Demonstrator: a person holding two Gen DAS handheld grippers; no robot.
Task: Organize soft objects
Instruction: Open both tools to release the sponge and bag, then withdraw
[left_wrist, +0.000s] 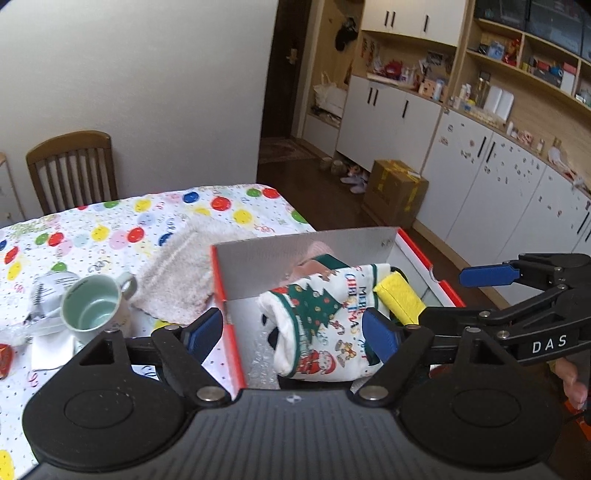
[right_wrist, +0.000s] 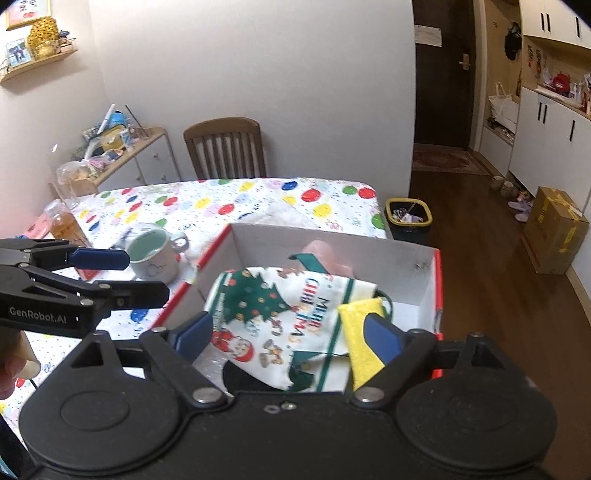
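Note:
A white cloth printed with a Christmas tree and Santa (left_wrist: 321, 325) (right_wrist: 280, 317) lies crumpled in the red-rimmed cardboard box (left_wrist: 218, 280) (right_wrist: 437, 295). A yellow sponge (left_wrist: 400, 301) (right_wrist: 358, 332) rests at its right side and something pink (left_wrist: 314, 254) (right_wrist: 325, 254) sits behind it. My left gripper (left_wrist: 291, 336) (right_wrist: 122, 275) is open above the box's left part, its pads off the cloth. My right gripper (right_wrist: 288, 336) (left_wrist: 472, 295) is open too, over the cloth and sponge, and holds nothing. A fuzzy beige towel (left_wrist: 181, 273) (right_wrist: 280, 216) lies on the table beyond the box.
A pale green mug (left_wrist: 96, 310) (right_wrist: 155, 254) stands left of the box on the balloon-print tablecloth (left_wrist: 110, 229), beside crumpled wrappers. A wooden chair (right_wrist: 225, 147) is at the far side. On the floor are a black bin (right_wrist: 408, 218) and a cardboard carton (right_wrist: 554, 229).

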